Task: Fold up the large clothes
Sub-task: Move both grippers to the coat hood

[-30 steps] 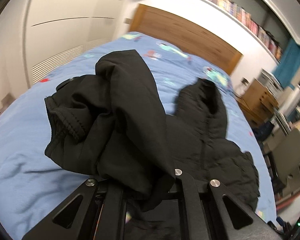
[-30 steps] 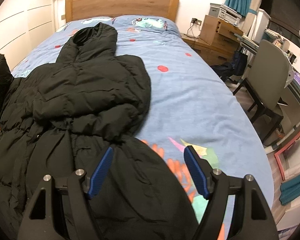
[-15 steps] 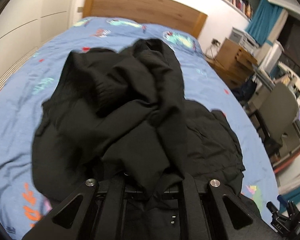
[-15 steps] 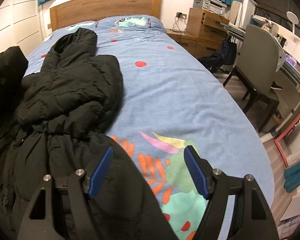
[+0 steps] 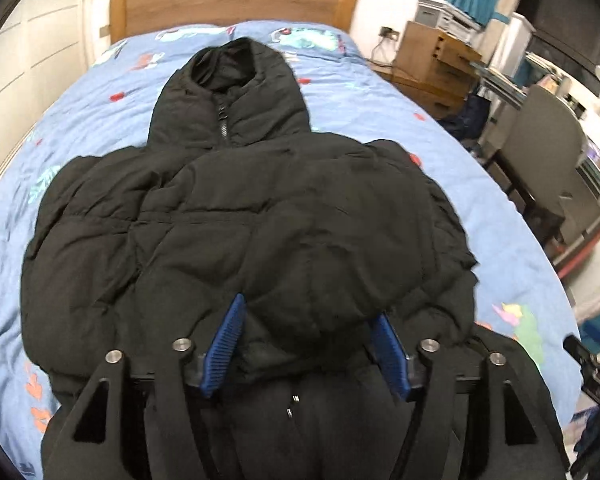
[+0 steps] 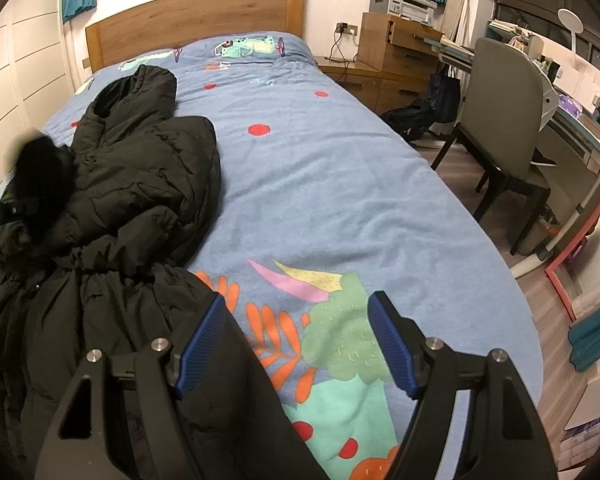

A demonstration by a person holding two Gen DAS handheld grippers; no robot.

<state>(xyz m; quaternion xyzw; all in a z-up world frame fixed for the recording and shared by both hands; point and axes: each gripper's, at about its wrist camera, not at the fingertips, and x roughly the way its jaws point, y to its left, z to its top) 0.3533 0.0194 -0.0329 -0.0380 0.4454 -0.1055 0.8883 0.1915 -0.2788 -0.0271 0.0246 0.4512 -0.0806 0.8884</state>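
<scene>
The left tongs [image 5: 308, 344] have just been opening, the folded sleeve's cuff [image 5: 300, 320] sitting loose between the blue pads. The right tongs [image 6: 296, 344] are hanging wide open and empty over the bed [image 6: 340, 184]. The black puffer coat [image 5: 240, 208] is lying toward the bed's left edge, hood pointing at the headboard [image 5: 236, 4]. It looks bulky, soft and springy; seams or hem are probably offering the surest pinch.

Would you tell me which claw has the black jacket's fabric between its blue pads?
The left claw: a sleeve of the jacket bulges between its pads; the right claw frames only bedspread.
</scene>
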